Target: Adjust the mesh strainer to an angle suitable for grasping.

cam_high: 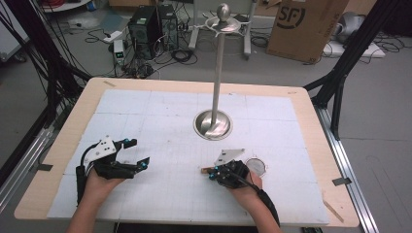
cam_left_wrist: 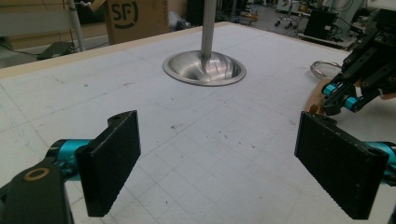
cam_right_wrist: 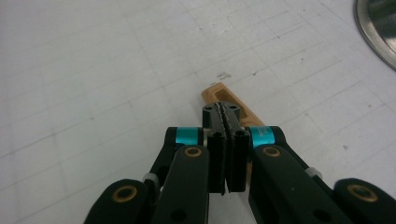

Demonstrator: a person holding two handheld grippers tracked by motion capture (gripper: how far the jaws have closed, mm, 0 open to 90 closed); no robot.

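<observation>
Wooden-handled strainer, a small round wire-mesh sieve [cam_high: 255, 166] with a light tan handle [cam_right_wrist: 223, 97], lies flat on the white gridded mat [cam_high: 160, 121] near your right hand, in front of the tall steel stand with its dished round base [cam_high: 213, 124]. On the left, your left gripper [cam_high: 137, 154] rests on the mat with its jaws spread wide and nothing between them; leave it parked there. On the right, your right gripper [cam_right_wrist: 226, 122] has its jaws pinched tight over the handle's end. Keep that pinch firm and lift level, so the mesh head doesn't swing towards the stand.
</observation>
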